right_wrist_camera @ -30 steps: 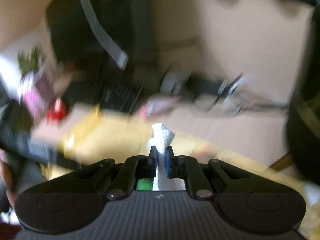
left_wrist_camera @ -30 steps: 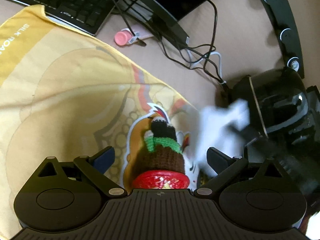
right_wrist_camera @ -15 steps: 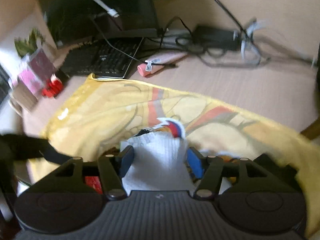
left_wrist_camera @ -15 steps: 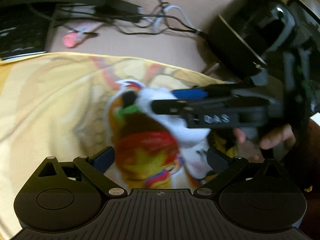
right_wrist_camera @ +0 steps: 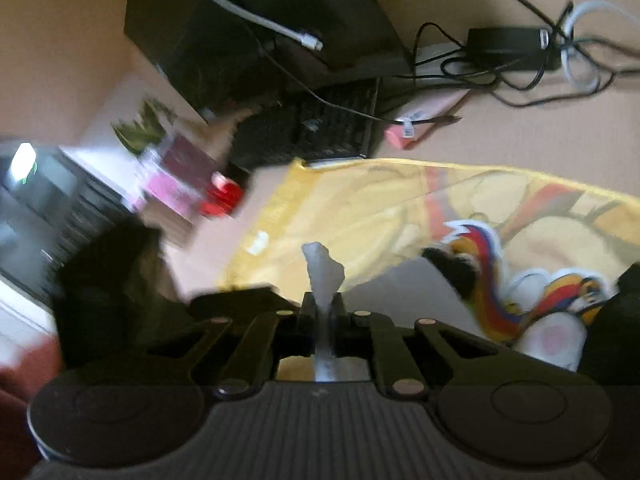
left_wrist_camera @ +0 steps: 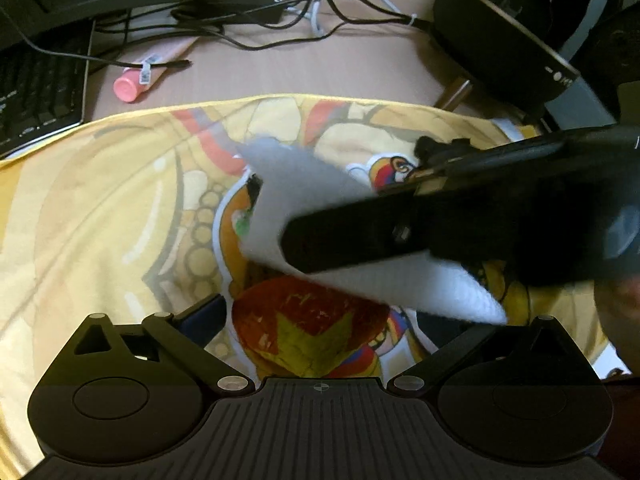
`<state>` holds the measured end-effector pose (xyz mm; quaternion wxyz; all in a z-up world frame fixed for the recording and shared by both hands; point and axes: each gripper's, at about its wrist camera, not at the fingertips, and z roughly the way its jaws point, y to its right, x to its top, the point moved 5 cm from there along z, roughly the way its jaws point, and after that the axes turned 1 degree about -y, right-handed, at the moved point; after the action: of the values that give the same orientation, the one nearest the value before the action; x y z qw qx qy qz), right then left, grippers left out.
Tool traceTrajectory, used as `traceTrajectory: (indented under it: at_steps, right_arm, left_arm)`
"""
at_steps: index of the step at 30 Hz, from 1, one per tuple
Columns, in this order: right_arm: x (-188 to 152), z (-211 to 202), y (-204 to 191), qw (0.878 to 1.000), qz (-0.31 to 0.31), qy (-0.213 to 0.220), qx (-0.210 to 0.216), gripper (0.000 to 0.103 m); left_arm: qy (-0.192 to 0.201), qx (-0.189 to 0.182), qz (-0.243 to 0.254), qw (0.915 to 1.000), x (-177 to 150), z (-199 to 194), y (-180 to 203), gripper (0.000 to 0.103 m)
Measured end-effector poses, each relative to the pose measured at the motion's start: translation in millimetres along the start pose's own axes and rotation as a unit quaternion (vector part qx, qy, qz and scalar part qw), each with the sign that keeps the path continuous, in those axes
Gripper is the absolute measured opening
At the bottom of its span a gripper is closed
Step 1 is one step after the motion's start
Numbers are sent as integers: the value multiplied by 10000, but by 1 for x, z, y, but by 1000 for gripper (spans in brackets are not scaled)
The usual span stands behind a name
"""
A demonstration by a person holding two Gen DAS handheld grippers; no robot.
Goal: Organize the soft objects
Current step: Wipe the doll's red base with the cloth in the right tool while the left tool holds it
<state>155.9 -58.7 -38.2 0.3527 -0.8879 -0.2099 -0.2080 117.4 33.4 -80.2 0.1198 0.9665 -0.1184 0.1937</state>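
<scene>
Cloth, white (right_wrist_camera: 323, 270), is pinched tight between the narrow fingers of the right gripper (right_wrist_camera: 322, 308); half a second ago those fingers stood wide around it, so the grip has just been made. In the left wrist view the cloth (left_wrist_camera: 304, 184) now hangs in the air above the yellow blanket (left_wrist_camera: 100, 208), the right gripper reaching across over it, with the knitted toy (left_wrist_camera: 304, 332) lying on the blanket just beneath. The left gripper (left_wrist_camera: 332, 316) stands wide with nothing between its fingers, hovering close over the toy's red base. My judgement: the cloth is being lifted clear of the blanket, which exposes the toy again; where the cloth is meant to go, the views do not show.
</scene>
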Motion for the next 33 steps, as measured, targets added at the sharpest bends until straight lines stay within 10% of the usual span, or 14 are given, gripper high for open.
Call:
traceTrajectory:
  at_steps: [3, 9, 16, 24, 28, 33]
  right_arm:
    - [-4, 1, 17, 9990, 140, 26, -426, 9]
    - [-8, 4, 34, 9942, -105, 135, -1066, 53]
    - [-6, 11, 36, 9966, -184, 52, -801, 79]
    - [-6, 16, 40, 9993, 133, -172, -301, 65]
    - [-6, 5, 26, 9980, -349, -238, -474, 11]
    - [-3, -11, -2, 9974, -681, -21, -250, 7]
  left_arm:
    - [-38, 142, 44, 9999, -2, 2, -1, 103]
    - [-110, 144, 132, 9997, -4, 6, 3, 103]
    - [-175, 146, 110, 9997, -5, 7, 2, 103]
    - [-226, 196, 70, 9995, -6, 8, 1, 103]
    - [-239, 186, 138, 9994, -7, 8, 4, 103]
    - [-232, 192, 165, 9994, -7, 8, 4, 103]
